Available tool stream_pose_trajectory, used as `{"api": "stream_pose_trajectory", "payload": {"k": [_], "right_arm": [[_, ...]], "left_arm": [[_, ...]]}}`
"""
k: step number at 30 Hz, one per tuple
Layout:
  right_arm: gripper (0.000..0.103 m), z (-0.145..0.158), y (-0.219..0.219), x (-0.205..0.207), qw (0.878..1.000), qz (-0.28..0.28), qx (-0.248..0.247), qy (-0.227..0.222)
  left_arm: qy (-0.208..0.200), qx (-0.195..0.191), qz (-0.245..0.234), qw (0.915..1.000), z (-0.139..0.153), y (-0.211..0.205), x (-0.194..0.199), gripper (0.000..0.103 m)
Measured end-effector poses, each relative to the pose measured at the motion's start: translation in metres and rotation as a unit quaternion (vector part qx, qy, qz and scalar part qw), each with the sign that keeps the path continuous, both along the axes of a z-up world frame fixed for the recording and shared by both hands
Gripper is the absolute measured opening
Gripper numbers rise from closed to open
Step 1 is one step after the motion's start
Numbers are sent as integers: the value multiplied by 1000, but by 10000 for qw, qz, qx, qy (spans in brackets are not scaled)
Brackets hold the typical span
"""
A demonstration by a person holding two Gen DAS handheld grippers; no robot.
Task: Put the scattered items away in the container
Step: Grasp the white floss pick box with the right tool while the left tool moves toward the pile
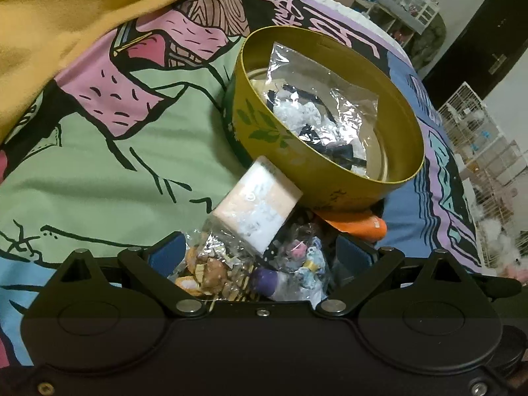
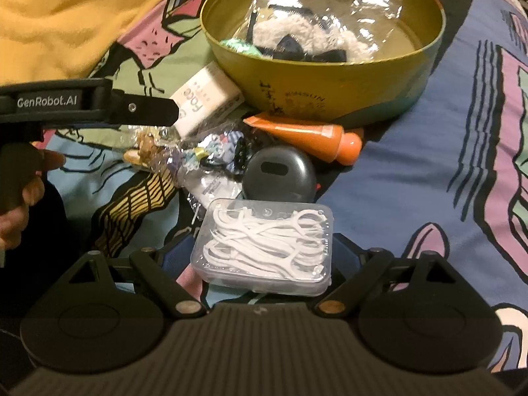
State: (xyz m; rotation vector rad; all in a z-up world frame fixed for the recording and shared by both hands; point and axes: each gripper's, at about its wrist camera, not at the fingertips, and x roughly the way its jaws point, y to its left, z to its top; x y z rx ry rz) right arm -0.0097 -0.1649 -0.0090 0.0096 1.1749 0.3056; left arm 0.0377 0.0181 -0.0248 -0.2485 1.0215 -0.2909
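A gold round tin stands on the bed and holds a clear bag with a fluffy white thing. My left gripper hangs open over clear bags of small toys, its pads wide on either side. A white and pink box leans just beyond them against the tin. My right gripper has its pads against the sides of a clear box of floss picks. An orange tube and a grey round case lie before the tin.
A yellow blanket is bunched at the upper left. The cartoon-print bed cover spreads all around. A person's hand holds the left gripper's handle. White wire cages and a dark door stand beyond the bed's right edge.
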Motion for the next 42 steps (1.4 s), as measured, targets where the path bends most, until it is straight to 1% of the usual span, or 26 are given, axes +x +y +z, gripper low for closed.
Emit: {"api": "stream_pose_trajectory", "payload": {"k": [4,11,15,22,25,34,42], "right_arm": [[88,3,-8,-2,9996,-264,83,-13],[88,10,-21,-8,9983,-563,133,-76],[88,11,-23,-8,9982,-598,90,-55],[88,19,-29,-8,9970,-751,-3,-193],[88,26,-35,-6,9965,-790,-27,-272],[88,43,-44,3,9954,-849,-124,-428],[88,60,-45,16,9940,-824,-187,-694]], "left_arm": [[78,-41,-7,10000,-5,-1,-1,97],[-100,-31,-192,9998,-4,-6,-6,98],[-177,34,-315,9993,-4,-11,-8,99],[-162,-144,-290,9993,-5,-8,-7,100],[-148,-215,-317,9992,-5,-7,-7,100],[-152,-167,-444,9988,-7,-13,-9,100],[-83,-252,-384,9989,-10,-10,-7,100]]}}
